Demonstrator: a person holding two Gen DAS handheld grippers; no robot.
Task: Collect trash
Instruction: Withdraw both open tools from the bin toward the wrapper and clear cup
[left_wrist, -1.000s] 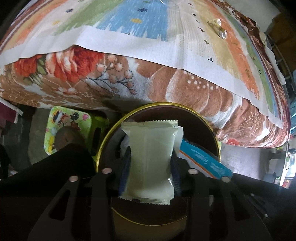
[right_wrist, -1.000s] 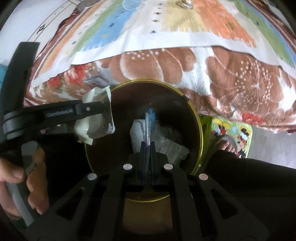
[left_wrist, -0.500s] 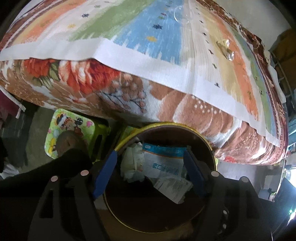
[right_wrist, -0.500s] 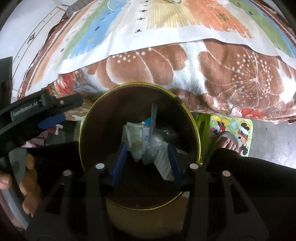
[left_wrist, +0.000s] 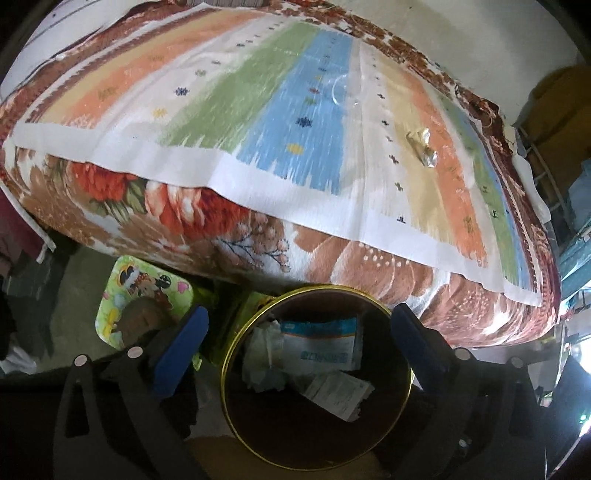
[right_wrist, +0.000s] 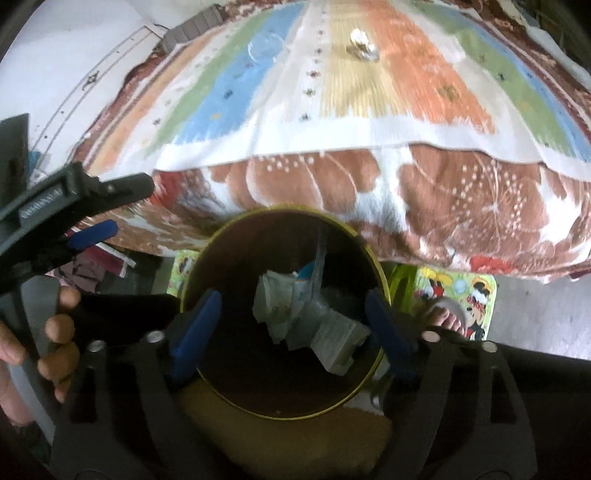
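A dark round bin with a gold rim (left_wrist: 400, 343) (right_wrist: 380, 280) stands on the floor against the bed. In it lie a crumpled tissue (left_wrist: 262, 354), a blue-and-white packet (left_wrist: 321, 343) and folded paper (right_wrist: 332, 339). My left gripper (left_wrist: 299, 339) hangs above the bin, its jaws opening with nothing between the blue pads; it also shows in the right wrist view (right_wrist: 131, 205). My right gripper (right_wrist: 291, 325) hovers over the bin too, jaws opening and empty. On the striped cover lie a crumpled shiny wrapper (left_wrist: 421, 146) (right_wrist: 364, 46) and a clear round lid (left_wrist: 345, 92) (right_wrist: 266, 46).
The bed with a floral blanket (left_wrist: 207, 218) overhangs the bin's far side. A green cartoon stool (left_wrist: 144, 302) (right_wrist: 461, 295) stands beside the bin, with a person's foot (right_wrist: 447, 317) on it. A hand (right_wrist: 55, 325) grips the left tool. Clothes (right_wrist: 96, 262) lie on the floor.
Both grippers opened and rose. The pale packet left the left jaws and the thin blue wrapper left the right jaws; both now lie in the bin.
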